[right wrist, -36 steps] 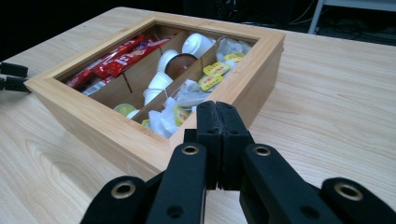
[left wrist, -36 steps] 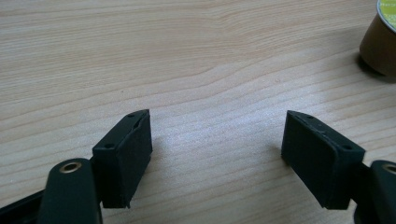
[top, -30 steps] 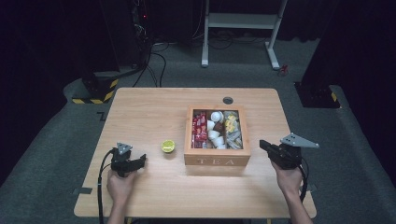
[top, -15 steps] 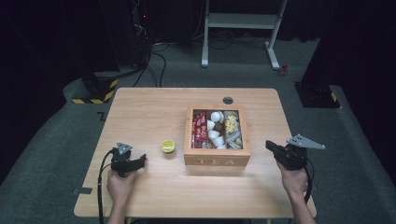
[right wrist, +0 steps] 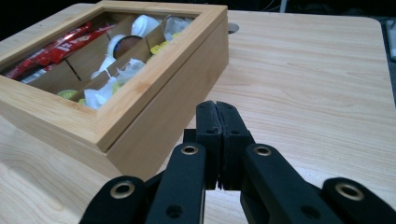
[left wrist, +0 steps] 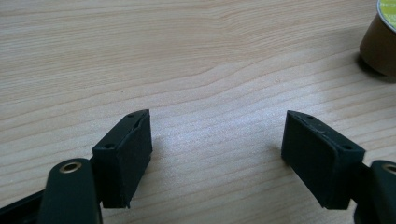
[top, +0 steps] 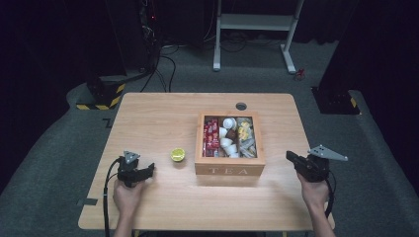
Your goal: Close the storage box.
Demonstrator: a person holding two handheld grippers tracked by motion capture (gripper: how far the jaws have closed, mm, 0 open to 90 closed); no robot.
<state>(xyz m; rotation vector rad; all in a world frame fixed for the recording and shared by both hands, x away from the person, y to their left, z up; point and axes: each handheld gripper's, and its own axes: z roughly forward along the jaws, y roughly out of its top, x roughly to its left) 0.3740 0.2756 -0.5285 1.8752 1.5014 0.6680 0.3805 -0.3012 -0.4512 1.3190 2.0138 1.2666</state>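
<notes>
Rightward and down went the right gripper (top: 292, 159) since the earlier frame, sliding away from the tea box (top: 230, 170) and settling low near the table's (top: 148, 118) right edge, while the left gripper (top: 147, 170) sat just where it had been. In the right gripper view the 2 black jaws were pressed flat together with nothing between them, their tips aimed at the box's near corner (right wrist: 154, 135). Seen from above, that box lay at about 9 o'clock from the right gripper, near but apart, its glass-topped lid down and the long front face with the lettering running across the table.

Over on the other side, the left gripper's jaws stood spread over bare wood, pinching nothing. A small pod with a lime-green top (top: 178, 154) sat at roughly 2 o'clock from it, and the left gripper view caught the same pod's brown wall (left wrist: 379, 44) at the upper right. That pod looked the likelier next target, and the left hand was plainly the nearer.

Room was generous: open tabletop lay between the pod and the box's left wall, and ahead of both grippers.
</notes>
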